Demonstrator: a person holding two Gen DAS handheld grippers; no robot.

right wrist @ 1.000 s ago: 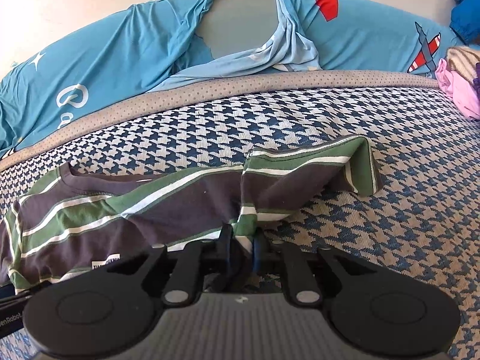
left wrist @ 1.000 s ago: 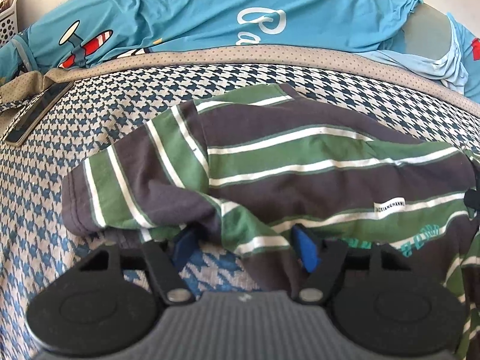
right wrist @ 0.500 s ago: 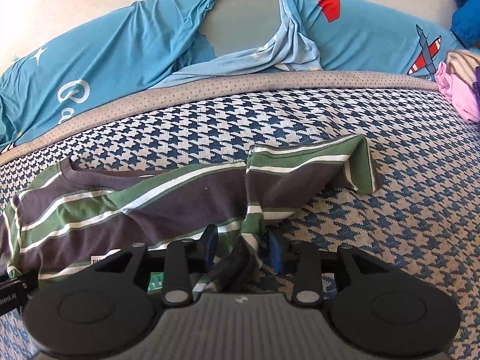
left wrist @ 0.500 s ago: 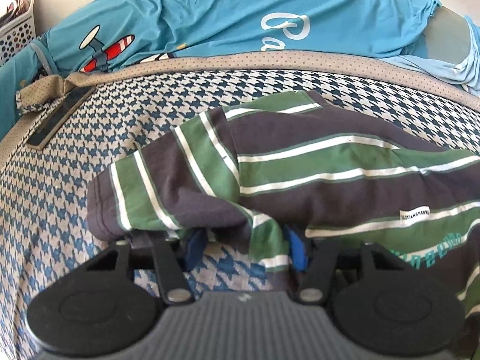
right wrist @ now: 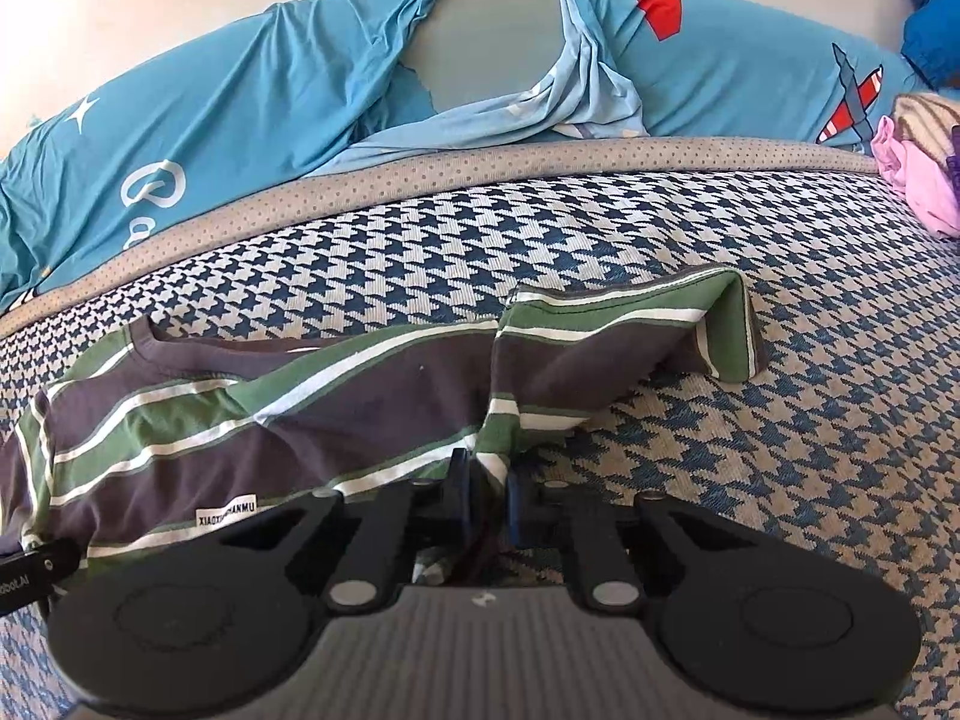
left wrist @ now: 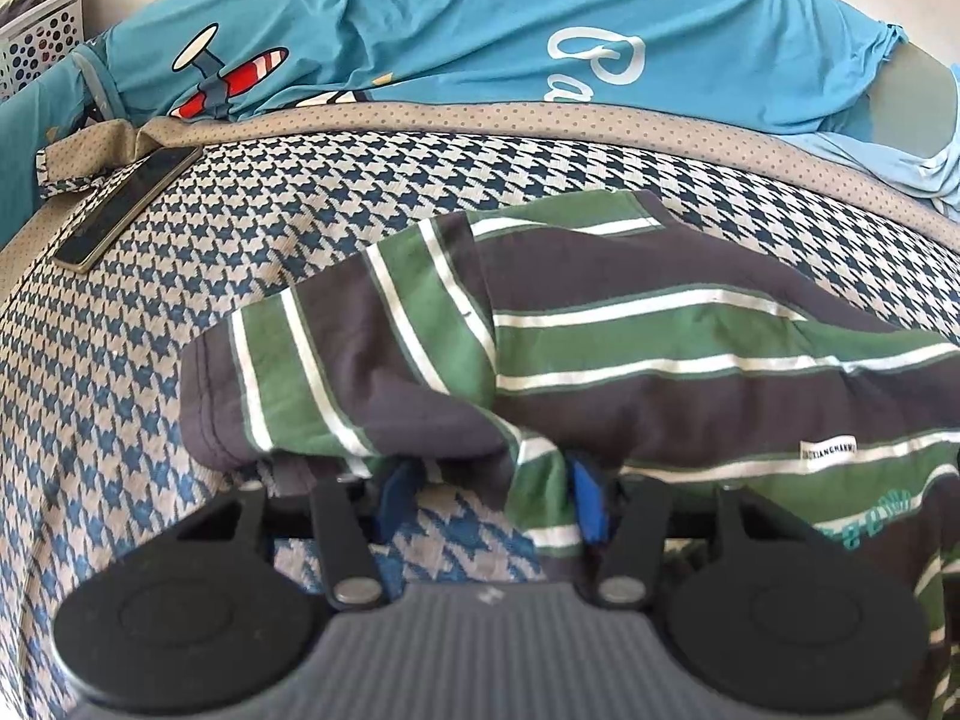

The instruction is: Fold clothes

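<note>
Currently right gripper (right wrist: 487,501) has just clamped the striped shirt (right wrist: 336,414); left gripper (left wrist: 489,495), just closing, stands slack around a fold, risking slip when lifted.

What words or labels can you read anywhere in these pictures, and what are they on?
"XIAOTIANGHANMU", roughly, middle letters blurred: white tag sewn on the striped shirt.
"Pa", the rest hidden: white script on the blue sheet.
"obotAI", cut off at the picture's edge: black bar at the left of the right wrist view.
Teal print low on the shirt: too blurred to read.
</note>
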